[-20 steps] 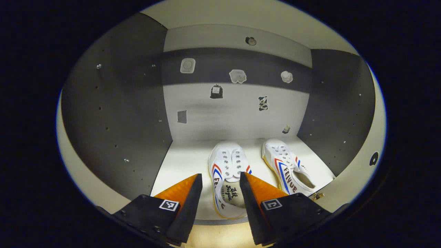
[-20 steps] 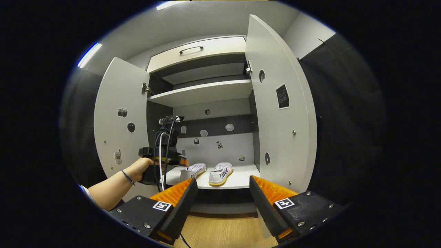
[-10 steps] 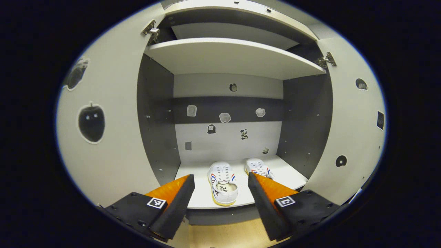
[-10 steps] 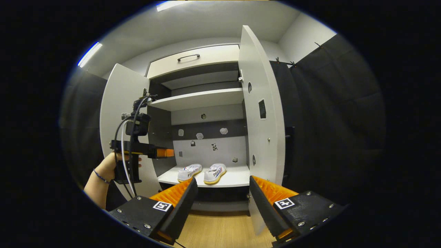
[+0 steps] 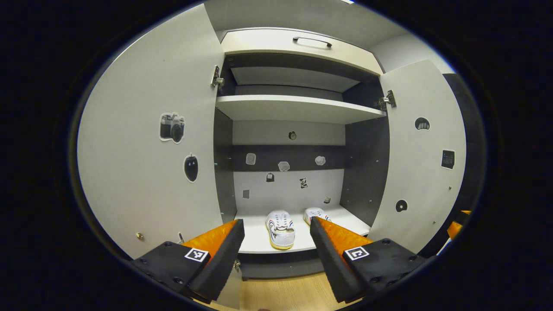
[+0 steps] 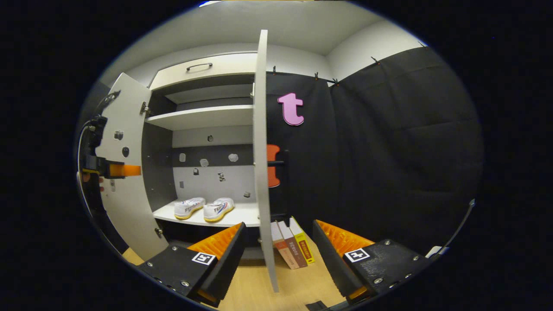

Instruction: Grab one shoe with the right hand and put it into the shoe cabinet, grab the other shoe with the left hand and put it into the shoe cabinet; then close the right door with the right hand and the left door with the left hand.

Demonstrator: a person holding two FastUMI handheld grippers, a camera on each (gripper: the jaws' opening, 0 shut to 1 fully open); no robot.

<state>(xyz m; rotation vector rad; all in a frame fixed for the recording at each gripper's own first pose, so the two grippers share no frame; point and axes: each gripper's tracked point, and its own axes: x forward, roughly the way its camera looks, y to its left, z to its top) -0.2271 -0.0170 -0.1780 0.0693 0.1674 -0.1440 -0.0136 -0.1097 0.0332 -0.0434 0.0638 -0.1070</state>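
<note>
While both doors stand open, the shoe cabinet [image 5: 298, 108] is seen as a box of smooth pale panels with dark matte side walls and a flat pale shelf above the lower bay. Two low white canvas shoes lie side by side on the bay's smooth floor: the left shoe [image 5: 281, 222] with its open heel toward the front edge and striped sides visible, and the right shoe [image 5: 315, 213] just beside it, partly hidden behind a finger. In the right gripper view the same pair [image 6: 204, 208] is shown resting near the front of the floor.

The left gripper [image 5: 276, 250] is held empty in front of the bay, its wedge-shaped, ribbed fingers spread wide. The right gripper [image 6: 278, 255] is likewise spread and empty; the thin edge of the right door [image 6: 261, 164] is seen between its fingers, though contact cannot be judged. The left door [image 5: 151, 142], a flat slab bearing small cut-out stickers, is swung outward. A few upright books [image 6: 291, 244] are seen on the wood-grain floor [image 6: 298, 285] beyond the right door.
</note>
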